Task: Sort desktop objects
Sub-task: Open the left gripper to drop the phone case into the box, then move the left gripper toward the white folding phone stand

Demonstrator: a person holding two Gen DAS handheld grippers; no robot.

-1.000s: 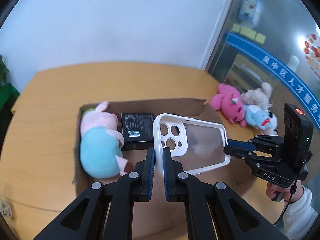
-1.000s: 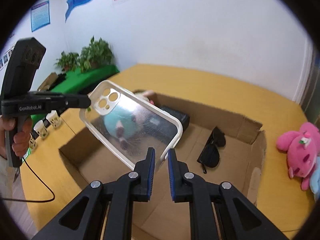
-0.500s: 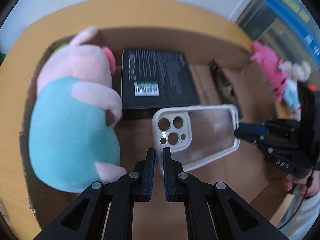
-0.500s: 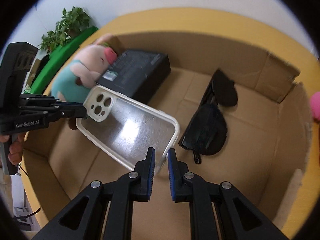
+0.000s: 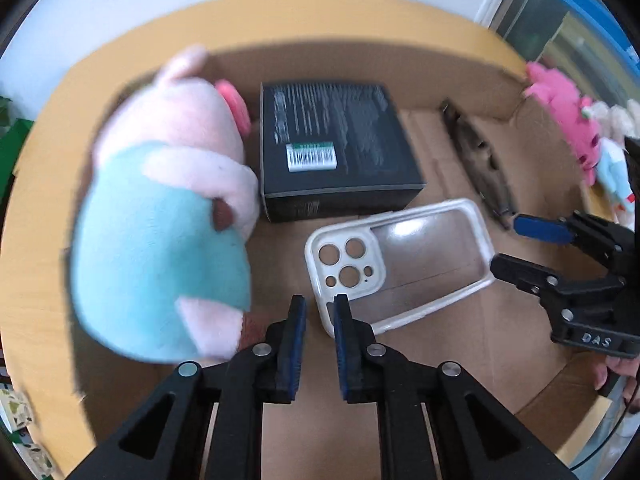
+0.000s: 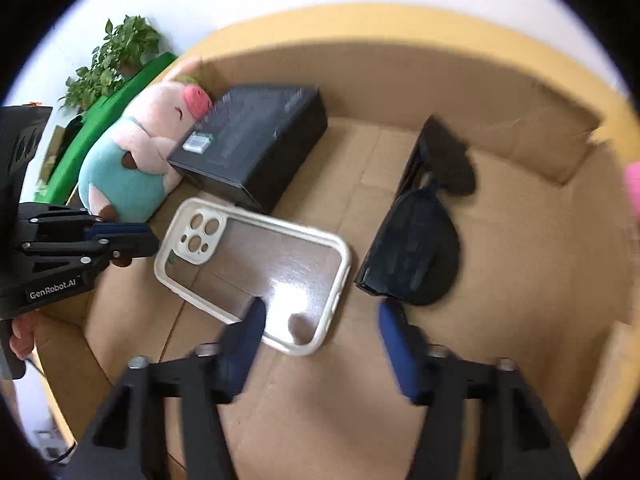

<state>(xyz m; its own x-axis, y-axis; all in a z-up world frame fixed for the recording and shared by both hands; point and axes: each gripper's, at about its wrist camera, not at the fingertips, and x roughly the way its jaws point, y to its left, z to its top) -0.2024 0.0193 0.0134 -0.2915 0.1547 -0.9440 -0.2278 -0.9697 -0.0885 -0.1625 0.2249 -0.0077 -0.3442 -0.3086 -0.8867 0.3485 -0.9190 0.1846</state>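
Observation:
A white-rimmed clear phone case (image 5: 420, 256) (image 6: 256, 264) lies flat on the floor of the cardboard box (image 5: 360, 68) (image 6: 400, 88). My left gripper (image 5: 320, 320) (image 6: 154, 240) is at the case's camera-hole end. Its jaws are opening, a narrow gap shows, and the case's rim stands between the pads without being pressed. My right gripper (image 6: 320, 328) (image 5: 505, 246) is at the other end with its jaws opening wide. The case's corner lies between and under its fingers, untouched by the pads.
Also in the box are a pink and teal pig plush (image 5: 160, 220) (image 6: 132, 160), a black carton (image 5: 332, 152) (image 6: 248, 140) and dark sunglasses (image 6: 420, 248) (image 5: 480, 160). More plush toys (image 5: 560, 120) lie on the wooden table beyond the box's right wall.
Both grippers came down into the box carrying the case between them. Now the right jaws have sprung wide, the left have parted a little, and the case rests on the box floor.

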